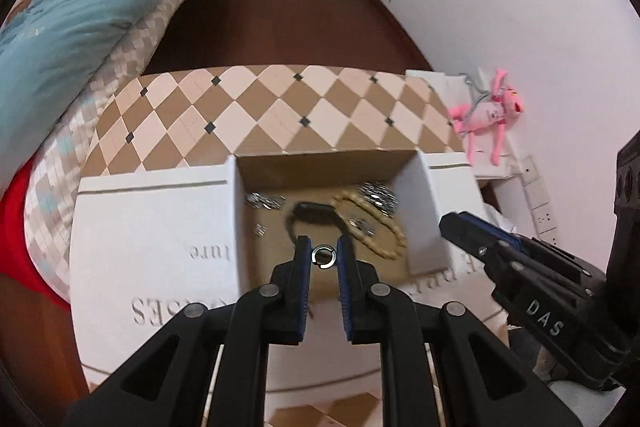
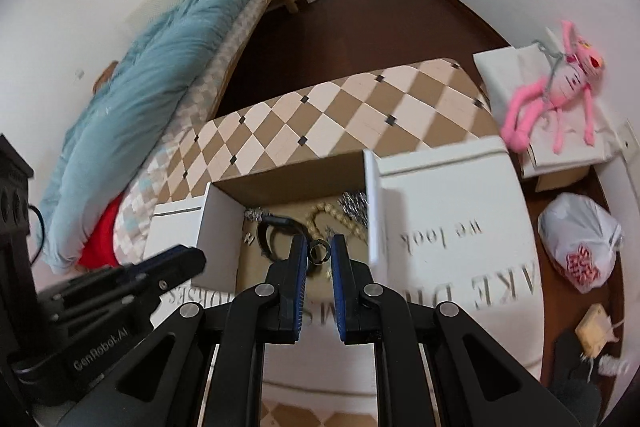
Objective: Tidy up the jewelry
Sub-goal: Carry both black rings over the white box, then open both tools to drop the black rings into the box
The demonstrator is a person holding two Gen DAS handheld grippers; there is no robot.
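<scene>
An open cardboard box with white flaps stands on a checkered table; it also shows in the right wrist view. Inside lie a beige bead bracelet, a dark bracelet and silver chain pieces. My left gripper is shut on a small silver ring above the box's front. My right gripper is shut on a dark metal ring above the box. The right gripper shows in the left wrist view, the left one in the right wrist view.
The checkered table runs beyond the box. A bed with a blue quilt lies to the left. A pink plush toy sits on a white box at the right. A plastic bag lies on the floor.
</scene>
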